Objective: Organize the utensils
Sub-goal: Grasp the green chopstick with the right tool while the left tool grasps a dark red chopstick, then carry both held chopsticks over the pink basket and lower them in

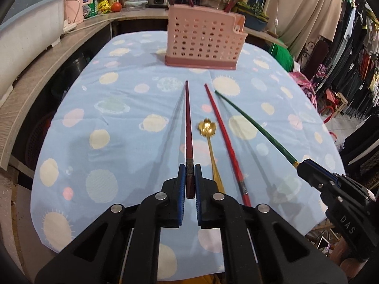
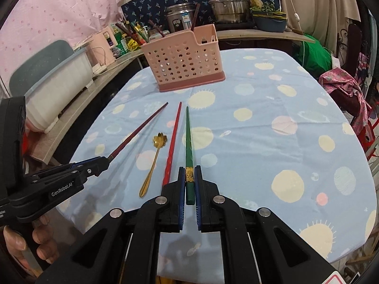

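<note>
We hold the dark red chopstick in the left gripper and the green chopstick in the right gripper, fingers clamped near the butts (tips seemingly raised) for dropping into the pink utensil basket.

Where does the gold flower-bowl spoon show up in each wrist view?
Left wrist: gold spoon lies centre frame, between the dark red chopstick and the bright red chopstick.
Right wrist: gold spoon lies left of centre.
Shared landmark: pink utensil basket beyond it.

white "DAS" on the black body of the right gripper, white "GenRobot.AI" on the black body of the left gripper, labels on the counter bottles too small to read
</note>
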`<state>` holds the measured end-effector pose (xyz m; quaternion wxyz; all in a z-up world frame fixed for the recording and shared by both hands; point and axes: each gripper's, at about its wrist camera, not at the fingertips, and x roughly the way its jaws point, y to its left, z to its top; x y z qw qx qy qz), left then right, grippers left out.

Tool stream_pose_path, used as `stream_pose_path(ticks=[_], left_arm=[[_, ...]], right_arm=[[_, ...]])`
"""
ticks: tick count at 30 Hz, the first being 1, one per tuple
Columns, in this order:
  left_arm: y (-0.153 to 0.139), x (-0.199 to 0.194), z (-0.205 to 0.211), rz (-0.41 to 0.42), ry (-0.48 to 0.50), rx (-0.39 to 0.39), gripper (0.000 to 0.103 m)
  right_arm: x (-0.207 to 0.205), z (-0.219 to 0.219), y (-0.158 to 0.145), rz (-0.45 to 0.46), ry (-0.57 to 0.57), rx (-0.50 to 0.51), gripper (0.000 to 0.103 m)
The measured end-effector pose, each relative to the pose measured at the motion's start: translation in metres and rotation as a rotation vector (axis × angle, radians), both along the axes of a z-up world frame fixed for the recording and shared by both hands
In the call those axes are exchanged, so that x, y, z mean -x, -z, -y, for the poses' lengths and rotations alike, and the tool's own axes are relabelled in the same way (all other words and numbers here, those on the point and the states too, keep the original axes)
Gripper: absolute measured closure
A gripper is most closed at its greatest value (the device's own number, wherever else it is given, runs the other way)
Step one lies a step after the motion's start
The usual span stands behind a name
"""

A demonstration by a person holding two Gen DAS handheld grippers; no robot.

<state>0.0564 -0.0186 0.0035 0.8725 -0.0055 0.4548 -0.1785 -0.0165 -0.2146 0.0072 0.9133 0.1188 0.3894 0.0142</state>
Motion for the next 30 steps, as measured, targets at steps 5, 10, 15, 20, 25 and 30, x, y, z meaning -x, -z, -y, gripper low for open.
stream_pose_path(ticks=[5,10,15,20,25,30], left_arm=[[-0.026,-0.005,-0.005,0.031,-0.002,0.046,0.096],[-0.053,-0.011,-0.007,0.082,-0.008,0.060,0.096],[-0.079,-0.020,-0.008,0.137,-0.012,0.071,0.096],[-0.100,-0.040,-0.008,0.174,-0.040,0.071,0.096],[-0.121,-0.058,-0.005,0.217,-0.056,0.080,0.096],[-0.144,-0.075,0.001,0.265,-0.055,0.081,0.096]], right_arm=[[-0.004,0.012,-0.025,0.050,0.012,-0.017,0.096],[-0.007,0.020,-0.046,0.103,0.025,-0.023,0.096],[-0.016,0.026,-0.071,0.165,0.026,-0.016,0.096],[-0.027,0.031,-0.089,0.208,0.025,-0.001,0.096],[-0.040,0.038,-0.107,0.248,0.025,-0.014,0.096],[-0.059,0.042,-0.122,0.279,0.022,-0.017,0.096]])
